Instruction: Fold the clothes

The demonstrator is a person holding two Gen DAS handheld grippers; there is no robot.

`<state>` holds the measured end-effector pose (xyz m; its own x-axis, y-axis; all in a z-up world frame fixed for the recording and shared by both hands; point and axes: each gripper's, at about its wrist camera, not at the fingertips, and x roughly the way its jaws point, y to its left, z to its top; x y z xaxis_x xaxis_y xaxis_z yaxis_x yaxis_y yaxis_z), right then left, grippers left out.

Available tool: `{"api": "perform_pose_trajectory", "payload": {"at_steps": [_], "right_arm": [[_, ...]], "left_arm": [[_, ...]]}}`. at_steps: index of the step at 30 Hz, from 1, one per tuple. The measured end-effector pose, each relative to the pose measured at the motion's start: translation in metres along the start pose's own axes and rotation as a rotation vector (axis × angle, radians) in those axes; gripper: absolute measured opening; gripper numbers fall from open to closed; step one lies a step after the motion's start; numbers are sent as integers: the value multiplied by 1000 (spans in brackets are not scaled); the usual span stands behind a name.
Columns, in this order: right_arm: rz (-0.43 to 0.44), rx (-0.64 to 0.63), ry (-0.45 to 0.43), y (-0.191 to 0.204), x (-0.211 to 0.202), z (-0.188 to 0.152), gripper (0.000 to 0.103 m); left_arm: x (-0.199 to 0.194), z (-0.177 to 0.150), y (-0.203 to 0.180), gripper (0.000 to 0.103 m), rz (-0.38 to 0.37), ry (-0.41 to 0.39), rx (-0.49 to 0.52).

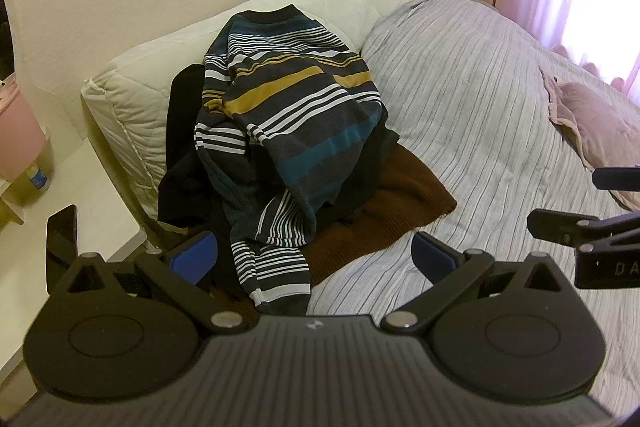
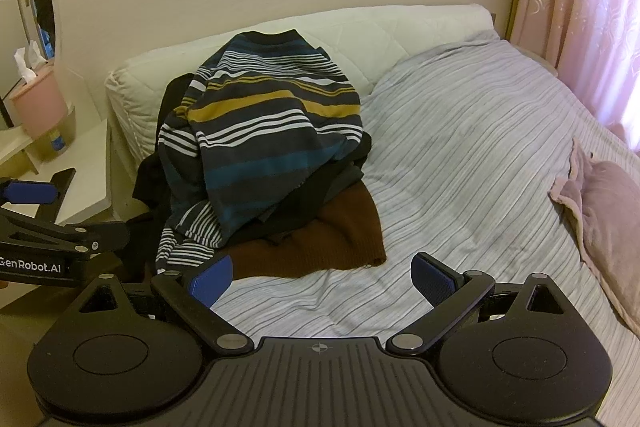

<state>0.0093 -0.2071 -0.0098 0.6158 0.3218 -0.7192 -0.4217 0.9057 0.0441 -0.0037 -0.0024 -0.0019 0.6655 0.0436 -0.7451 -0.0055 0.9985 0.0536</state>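
A heap of clothes lies on the bed against a white pillow. On top is a striped sweater in navy, white, mustard and teal; it also shows in the right wrist view. Under it are black garments and a brown knit piece, also seen in the right wrist view. My left gripper is open and empty, just short of the sweater's hanging sleeve. My right gripper is open and empty above the striped sheet, in front of the brown piece.
The bed has a grey striped sheet. A pink cushion lies at the right. A white bedside table with a pink tissue box stands left. Pink curtains hang at the right behind the bed.
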Motion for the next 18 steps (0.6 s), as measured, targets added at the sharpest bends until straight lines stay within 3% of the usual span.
{"api": "perform_pose_trajectory", "payload": {"at_steps": [18], "right_arm": [[3,2,8,-3,0,-3,98]], "left_arm": [[2,-1,-1,102,3,10,-6]]}}
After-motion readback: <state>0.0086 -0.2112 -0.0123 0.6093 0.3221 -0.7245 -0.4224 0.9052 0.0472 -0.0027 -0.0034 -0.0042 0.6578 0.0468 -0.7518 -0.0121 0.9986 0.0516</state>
